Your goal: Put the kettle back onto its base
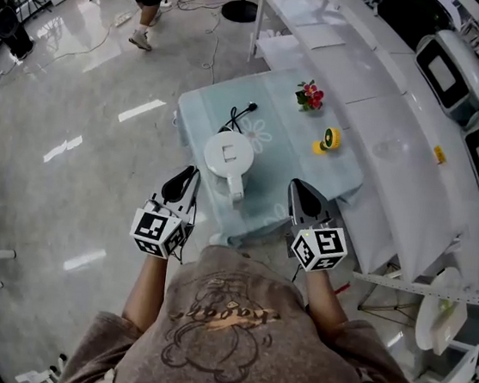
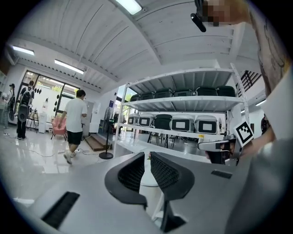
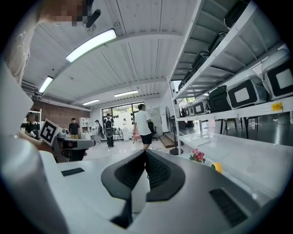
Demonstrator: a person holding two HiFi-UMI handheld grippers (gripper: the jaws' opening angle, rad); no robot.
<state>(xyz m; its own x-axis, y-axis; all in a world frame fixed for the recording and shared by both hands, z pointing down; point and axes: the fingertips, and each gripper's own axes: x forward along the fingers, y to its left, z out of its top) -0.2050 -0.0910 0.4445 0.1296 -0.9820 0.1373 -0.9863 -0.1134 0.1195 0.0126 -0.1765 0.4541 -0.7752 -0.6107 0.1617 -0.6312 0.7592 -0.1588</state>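
On the table (image 1: 311,173): one kettle (image 1: 228,155), one flower (image 1: 309,95); left tool (image 2: 147,157) slightly spread and empty, right tool (image 3: 145,154) pressed together.

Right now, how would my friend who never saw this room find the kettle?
Find the small table with the pale blue cloth in front of the person. The kettle sits near its left side, a black cord behind it. It is the only big white thing there; the flowers and yellow roll are small.
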